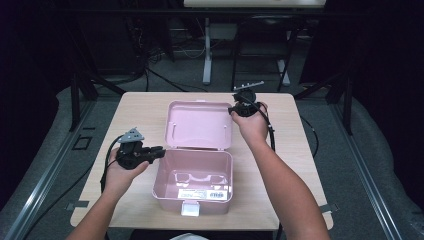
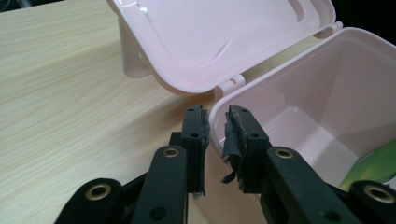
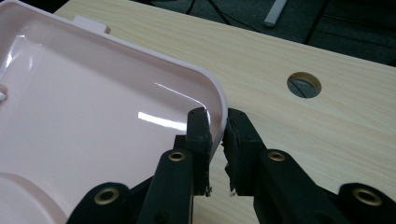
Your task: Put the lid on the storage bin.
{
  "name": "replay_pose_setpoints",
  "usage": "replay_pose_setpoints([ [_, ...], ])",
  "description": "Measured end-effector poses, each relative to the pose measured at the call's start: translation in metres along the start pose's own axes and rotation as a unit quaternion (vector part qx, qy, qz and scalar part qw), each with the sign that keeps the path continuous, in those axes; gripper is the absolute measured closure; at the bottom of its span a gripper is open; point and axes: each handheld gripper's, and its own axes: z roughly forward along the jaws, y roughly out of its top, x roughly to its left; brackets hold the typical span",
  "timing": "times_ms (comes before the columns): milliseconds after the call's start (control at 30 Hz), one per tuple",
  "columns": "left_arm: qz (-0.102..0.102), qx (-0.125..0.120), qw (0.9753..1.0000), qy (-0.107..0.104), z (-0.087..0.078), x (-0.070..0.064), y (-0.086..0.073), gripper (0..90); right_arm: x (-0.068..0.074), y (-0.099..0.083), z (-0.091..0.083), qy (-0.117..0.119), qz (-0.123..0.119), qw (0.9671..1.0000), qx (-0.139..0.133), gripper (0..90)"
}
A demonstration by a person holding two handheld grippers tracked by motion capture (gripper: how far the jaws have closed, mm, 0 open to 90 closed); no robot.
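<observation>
High view puts the pink box (image 1: 192,181) at frame centre on the table (image 1: 135,107); left tongs (image 2: 215,122) clamp its wall, right tongs (image 3: 217,125) clamp the lid (image 3: 93,121) rim.

One pale pink plastic storage box (image 1: 192,182) sits at the table's six o'clock, with one hinged pink plastic lid (image 1: 200,125) thrown open toward twelve o'clock. One white front latch (image 1: 190,208) and one barcode label (image 1: 205,193) show on the box. One light wooden table (image 1: 135,107) carries one round cable hole (image 3: 304,84). Two black two-jaw grippers work: the left gripper (image 1: 159,151) at nine o'clock, the right gripper (image 1: 233,110) at one o'clock.
</observation>
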Motion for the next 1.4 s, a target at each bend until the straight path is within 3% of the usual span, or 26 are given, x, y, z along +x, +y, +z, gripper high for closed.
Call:
replay_pose_setpoints([
  [400,-0.008,-0.004,1.0,-0.002,-0.001,0.004,0.0,74.1,0.002,0.001,-0.015,0.008,-0.004,0.9997,-0.021,81.2],
  [600,-0.02,-0.02,0.9996,0.002,-0.005,0.01,0.004,69.7,0.002,0.002,-0.019,0.014,-0.009,0.9994,-0.03,81.6],
  [900,-0.036,-0.034,0.9986,0.015,-0.009,0.021,0.019,63.8,0.009,0.004,-0.017,0.023,-0.015,0.9989,-0.037,82.1],
  [1167,-0.051,-0.033,0.9976,0.033,-0.001,0.039,0.036,65.4,0.012,0.007,-0.025,0.023,-0.028,0.9985,-0.04,82.5],
  [1400,-0.06,-0.046,0.9965,0.036,0.0,0.045,0.049,66.8,0.013,0.007,-0.03,0.026,-0.031,0.9982,-0.044,82.7],
])
